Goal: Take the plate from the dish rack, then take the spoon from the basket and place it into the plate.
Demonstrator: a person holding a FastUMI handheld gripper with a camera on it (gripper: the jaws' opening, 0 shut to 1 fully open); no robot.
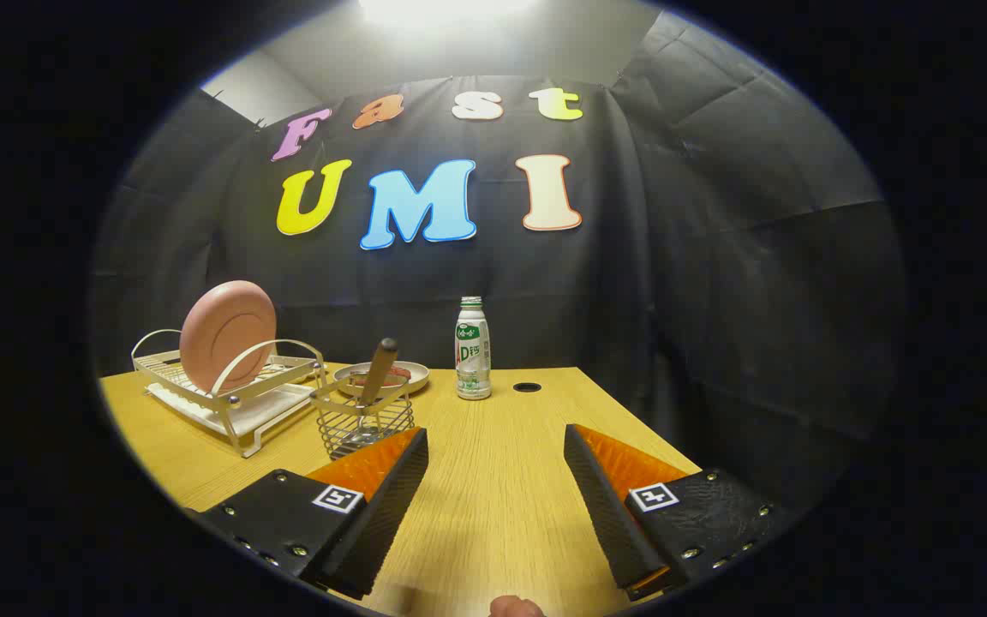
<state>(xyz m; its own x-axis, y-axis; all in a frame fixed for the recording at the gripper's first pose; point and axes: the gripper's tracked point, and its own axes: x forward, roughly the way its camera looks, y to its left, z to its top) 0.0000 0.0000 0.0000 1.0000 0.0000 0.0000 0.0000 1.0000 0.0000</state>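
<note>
One plate, one spoon, one bottle, one little dish, and a gripper with nothing in it.

The gripper (496, 446) has its two fingers wide apart over the bare middle of the counter (493, 514), holding nothing. One pink plate (228, 332) stands on its edge in the one dish rack (232, 398) near the far left corner. One spoon (373, 377) sticks up, tilted, from the one wire basket (365, 424), just beside the rack and just ahead of the left finger. One small dish (391, 377) sits behind the basket. One bottle (473, 349) stands near the far edge, next to one dark round hole (527, 387). The right side of the counter has lots of open room.
</note>
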